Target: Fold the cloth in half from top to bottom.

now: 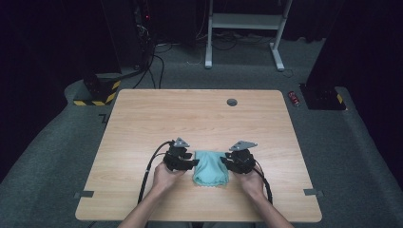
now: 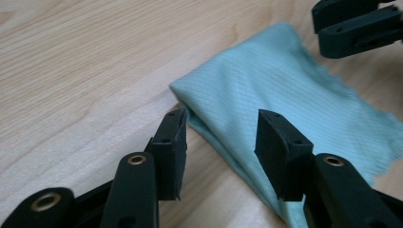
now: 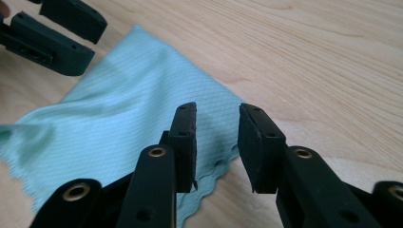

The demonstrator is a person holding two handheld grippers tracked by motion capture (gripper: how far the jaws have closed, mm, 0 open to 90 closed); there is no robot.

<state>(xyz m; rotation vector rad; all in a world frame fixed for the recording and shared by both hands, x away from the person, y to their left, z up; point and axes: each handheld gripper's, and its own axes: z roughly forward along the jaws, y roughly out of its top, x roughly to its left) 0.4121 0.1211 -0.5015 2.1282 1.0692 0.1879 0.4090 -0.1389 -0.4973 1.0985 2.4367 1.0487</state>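
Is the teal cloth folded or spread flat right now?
Folded: the teal cloth shows a doubled edge with layers beside the left gripper.

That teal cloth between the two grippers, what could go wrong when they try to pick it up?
1. The teal cloth lies flat and folded on the wooden table. The left gripper has open jaws at the folded edge and might catch just one layer, so the fold falls open.
2. The right gripper hovers open over the wavy edge; its pads could close on nothing or scrape the table.
3. If only one side grips, the cloth may drag and bunch.
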